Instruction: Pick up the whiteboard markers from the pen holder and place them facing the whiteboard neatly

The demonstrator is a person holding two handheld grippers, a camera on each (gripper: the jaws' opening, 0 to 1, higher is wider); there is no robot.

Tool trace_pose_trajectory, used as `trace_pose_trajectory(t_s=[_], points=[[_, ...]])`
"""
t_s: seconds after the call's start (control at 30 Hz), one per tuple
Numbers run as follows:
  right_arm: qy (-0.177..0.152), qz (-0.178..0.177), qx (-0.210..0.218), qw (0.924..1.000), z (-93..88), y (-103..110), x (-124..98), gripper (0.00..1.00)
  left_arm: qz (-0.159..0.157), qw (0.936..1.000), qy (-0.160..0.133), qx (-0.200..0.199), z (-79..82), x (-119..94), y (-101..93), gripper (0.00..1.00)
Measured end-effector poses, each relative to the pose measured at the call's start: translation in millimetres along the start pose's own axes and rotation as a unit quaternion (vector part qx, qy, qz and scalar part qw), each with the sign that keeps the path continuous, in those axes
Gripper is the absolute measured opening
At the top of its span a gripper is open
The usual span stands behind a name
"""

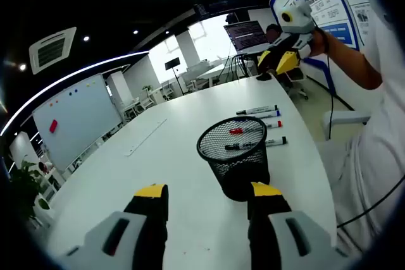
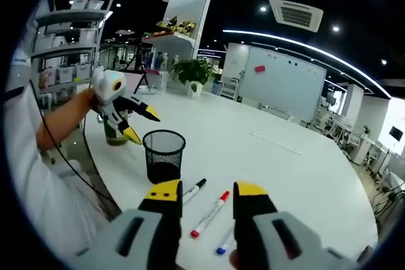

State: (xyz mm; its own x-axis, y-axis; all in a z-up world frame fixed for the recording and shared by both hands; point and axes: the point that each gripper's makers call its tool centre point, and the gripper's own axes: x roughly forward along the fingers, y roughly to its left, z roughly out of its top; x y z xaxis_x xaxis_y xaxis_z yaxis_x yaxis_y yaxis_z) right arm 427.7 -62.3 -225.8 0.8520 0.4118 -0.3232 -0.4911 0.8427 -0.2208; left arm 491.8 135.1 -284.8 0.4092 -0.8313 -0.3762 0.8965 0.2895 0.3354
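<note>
Left gripper (image 1: 207,195): jaws spread wide, nothing between the yellow tips; it hangs over the desk (image 1: 158,156) just short of the pen holder (image 1: 235,155). Right gripper (image 2: 205,195): jaws also parted and empty, poised above the markers already laid out. In the left gripper view it appears raised, well above the far part of the desk.

Pen holder: a black mesh cup, upright, near the desk edge on the person's side. Inside it lie a red-capped marker (image 1: 236,131) and a black marker (image 1: 240,146), both resting at a slant; whether more sit beneath them cannot be told.

Laid markers: in the right gripper view, a black marker (image 2: 193,190), a red one (image 2: 209,214) and a blue one (image 2: 223,243) lie side by side on the desk beside the holder, roughly parallel, tips toward the far side. The whiteboard (image 2: 283,84) stands well beyond the desk's far edge.

Risks, as judged:
- The holder is light and open mesh; a jaw catching its rim would likely tip or drag it toward the desk edge.
- The slanted markers offer little to grip; a pinch on a cap alone may slip or pull the cap off.
- The row is close to the holder; a low pass by either gripper could roll the round barrels out of line.
- The cable at the person's side could snag.
</note>
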Motion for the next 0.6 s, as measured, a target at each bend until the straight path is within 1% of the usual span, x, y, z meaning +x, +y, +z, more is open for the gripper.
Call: trace_pose_trajectory(t_s=[0.2, 0.27, 0.37, 0.6], points=[[-0.003, 0.002, 0.001, 1.0000, 1.2, 0.4, -0.4, 0.32, 0.001, 1.0000, 0.000, 0.000, -1.4, 1.0, 3.0, 0.52], [0.004, 0.008, 0.009, 0.9999, -2.8, 1.0, 2.2, 0.32, 0.001, 1.0000, -0.001, -0.001, -1.2, 1.1, 3.3, 0.52], [0.010, 0.008, 0.003, 0.9999, -5.0, 1.6, 2.3, 0.34, 0.000, 1.0000, -0.001, -0.001, -1.8, 1.6, 4.7, 0.52], [0.009, 0.006, 0.010, 0.9999, -5.8, -1.8, -3.9, 0.34, 0.001, 1.0000, 0.000, -0.001, -2.9, 2.2, 7.4, 0.52]])
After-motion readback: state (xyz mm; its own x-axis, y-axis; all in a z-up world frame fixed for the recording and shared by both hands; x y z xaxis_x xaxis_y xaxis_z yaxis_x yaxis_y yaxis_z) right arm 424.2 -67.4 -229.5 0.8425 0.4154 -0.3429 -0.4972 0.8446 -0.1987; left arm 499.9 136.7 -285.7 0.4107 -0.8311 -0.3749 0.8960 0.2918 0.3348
